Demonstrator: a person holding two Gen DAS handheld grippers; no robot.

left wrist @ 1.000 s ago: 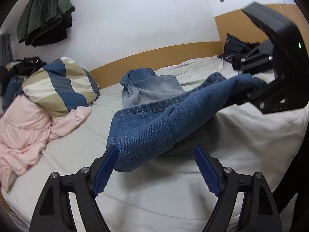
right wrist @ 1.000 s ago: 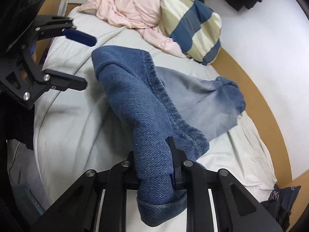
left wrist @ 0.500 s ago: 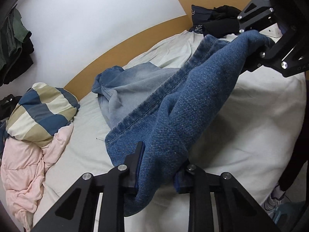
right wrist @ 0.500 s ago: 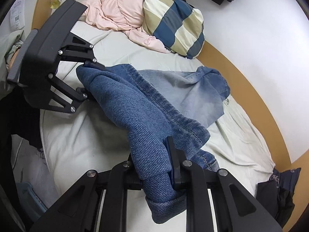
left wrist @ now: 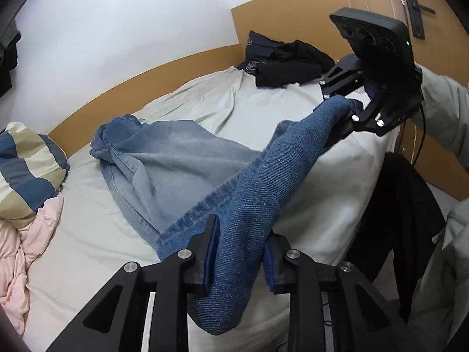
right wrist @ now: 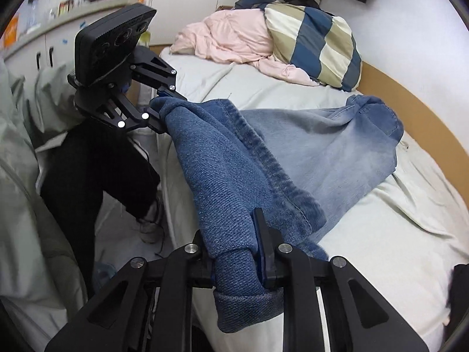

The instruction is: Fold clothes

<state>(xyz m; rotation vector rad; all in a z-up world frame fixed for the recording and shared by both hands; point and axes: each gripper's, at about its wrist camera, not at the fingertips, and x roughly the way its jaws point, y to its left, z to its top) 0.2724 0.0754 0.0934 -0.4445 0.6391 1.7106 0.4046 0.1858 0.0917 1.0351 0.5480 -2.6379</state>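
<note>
We hold jeans (left wrist: 181,158) in both claws — left claw (left wrist: 239,252) clamped on one end of dark denim edge, right claw (right wrist: 234,259) clamped on other. Held edge spans claw to claw, raised along near side of bed (left wrist: 337,176). Rest of jeans lies away from us on bed, paler part toward far wall — neither claw nearer. Whether mid-fold or spreading, we cannot tell.

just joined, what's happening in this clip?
A person is folding jeans on a bed, one claw in each hand. The left claw and right claw are each shut on the darker denim edge, holding it stretched between them above the mattress. The paler part lies on the sheet. A striped pillow and pink blanket sit behind.
</note>
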